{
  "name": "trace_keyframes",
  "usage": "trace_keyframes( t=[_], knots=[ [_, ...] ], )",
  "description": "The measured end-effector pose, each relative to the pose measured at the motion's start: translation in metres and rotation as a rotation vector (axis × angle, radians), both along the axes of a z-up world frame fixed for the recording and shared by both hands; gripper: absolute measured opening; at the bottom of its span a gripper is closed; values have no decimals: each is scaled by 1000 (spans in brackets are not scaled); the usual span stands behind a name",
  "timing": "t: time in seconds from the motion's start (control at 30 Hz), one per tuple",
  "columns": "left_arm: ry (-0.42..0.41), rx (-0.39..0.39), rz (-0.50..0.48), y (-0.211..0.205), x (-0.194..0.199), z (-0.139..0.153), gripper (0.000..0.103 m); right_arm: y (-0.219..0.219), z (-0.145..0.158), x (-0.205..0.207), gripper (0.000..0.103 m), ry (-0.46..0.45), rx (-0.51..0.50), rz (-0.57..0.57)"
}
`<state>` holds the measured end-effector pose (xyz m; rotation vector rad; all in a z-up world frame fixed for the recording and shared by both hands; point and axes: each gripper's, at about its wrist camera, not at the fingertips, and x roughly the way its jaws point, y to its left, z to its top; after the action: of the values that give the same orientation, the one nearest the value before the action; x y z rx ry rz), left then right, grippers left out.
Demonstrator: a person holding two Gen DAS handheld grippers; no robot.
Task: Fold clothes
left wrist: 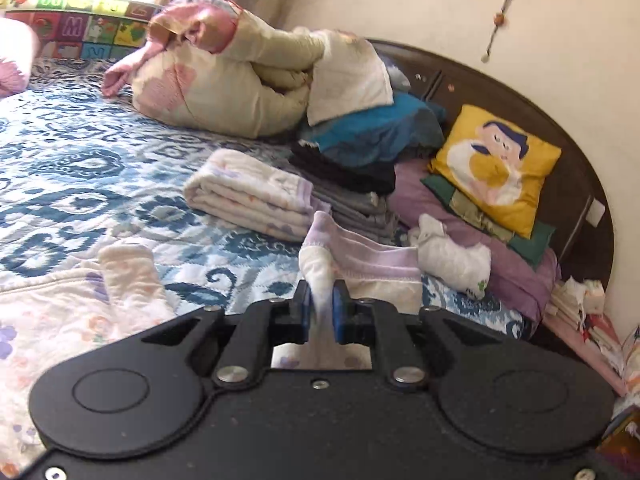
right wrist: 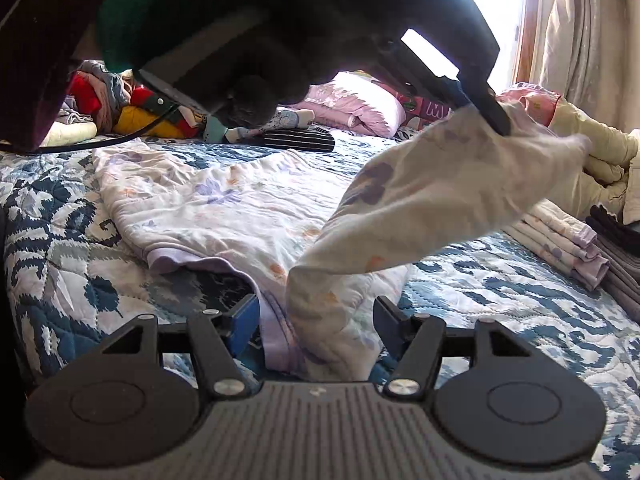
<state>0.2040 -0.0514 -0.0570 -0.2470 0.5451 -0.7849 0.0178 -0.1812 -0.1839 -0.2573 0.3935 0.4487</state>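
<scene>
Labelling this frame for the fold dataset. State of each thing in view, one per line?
left gripper: shut on the sleeve
sleeve: lifted off the bed, pinched at its cuff
floral top: spread flat on the quilt, unfolded
right gripper: open, fingers either side of the top's hem
folded floral garment: folded, lying beside the pile
clothes pile: stacked

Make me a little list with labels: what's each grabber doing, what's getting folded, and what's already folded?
Being folded: floral garment, spread on the blue patterned bedspread
Left gripper: shut on the garment's sleeve, lifting it
Right gripper: open, astride the garment's hem
Already folded: floral piece beside a stacked pile of clothes
</scene>
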Motion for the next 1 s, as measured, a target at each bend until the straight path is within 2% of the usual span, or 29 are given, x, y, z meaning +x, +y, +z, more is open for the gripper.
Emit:
trace_keyframes(
  t=[0.13,0.23,0.3,0.33,0.4,0.43,0.47,0.5,0.6,0.83,1.0],
  knots=[
    [19,-98,132,35,5,-6,9,-2,7,-6,62,-57,23,5],
    [50,-181,205,53,12,-17,9,-5,8,-8,61,-49,37,16],
    [69,-203,236,59,17,-26,9,-7,9,-7,50,-36,67,25],
    [81,-207,251,61,19,-30,9,-10,10,-6,40,-27,88,28],
    [104,-211,281,65,24,-40,9,-15,9,-1,35,0,135,22],
    [115,-208,298,66,26,-45,9,-18,8,3,30,27,159,21],
    [126,-206,314,67,28,-50,9,-21,6,7,21,65,181,20],
    [142,-196,336,68,31,-56,9,-24,3,12,17,101,192,10],
    [175,-183,369,69,40,-72,9,-35,-5,23,16,192,288,-11],
    [177,-170,355,61,53,-83,9,-53,-11,30,16,279,441,-45],
    [207,-131,388,55,65,-94,9,-71,-16,33,16,338,577,-90]
  ],
)
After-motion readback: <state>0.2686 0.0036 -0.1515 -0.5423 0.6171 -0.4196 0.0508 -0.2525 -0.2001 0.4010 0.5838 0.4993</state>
